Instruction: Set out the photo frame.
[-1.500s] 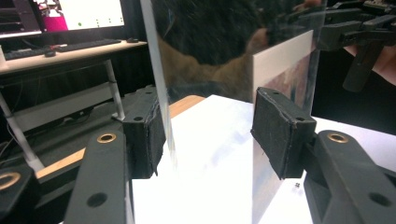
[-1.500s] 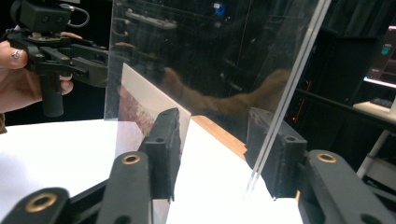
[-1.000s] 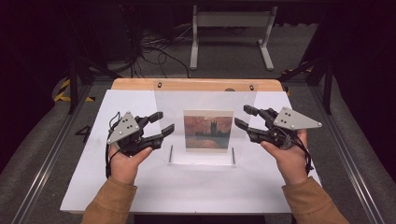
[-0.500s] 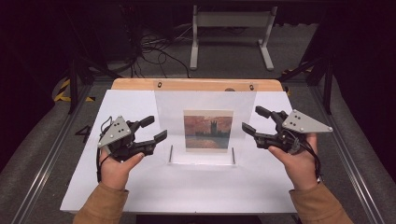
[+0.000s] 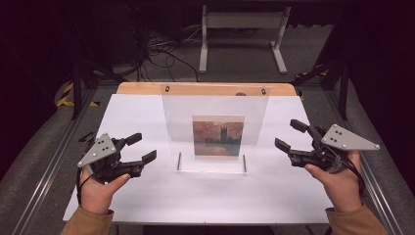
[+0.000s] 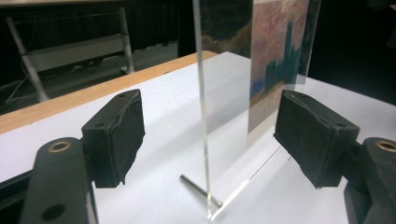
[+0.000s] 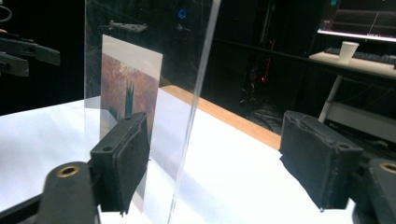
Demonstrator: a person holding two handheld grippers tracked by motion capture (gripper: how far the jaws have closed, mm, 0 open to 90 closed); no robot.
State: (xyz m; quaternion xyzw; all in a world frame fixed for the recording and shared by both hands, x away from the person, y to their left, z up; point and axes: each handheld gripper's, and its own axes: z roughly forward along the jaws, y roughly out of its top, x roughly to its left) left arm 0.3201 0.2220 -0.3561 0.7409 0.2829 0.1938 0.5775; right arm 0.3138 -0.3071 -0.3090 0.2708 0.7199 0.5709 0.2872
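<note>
Right gripper view: paper cup (image 7: 348, 49) on far desk
Grippers: left gripper (image 5: 139, 149), right gripper (image 5: 288, 136) both released, flanking clear panel (image 5: 215, 128)
Surface: white table (image 5: 147, 196); dark room

Lighting: white table (image 5: 147, 196) evenly and brightly lit from above, surroundings dark, shadows under the hands faint. Clear panel (image 5: 215, 112) shows a pale sheen in the high view and dim reflections in the gripper views. Gripper views slightly soft, background blurred.

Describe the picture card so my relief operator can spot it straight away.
On the white table, a clear acrylic panel stands upright at the centre. The picture card sits on its lower middle: a reddish-sky painting with a dark tower, the table's one coloured thing.
</note>
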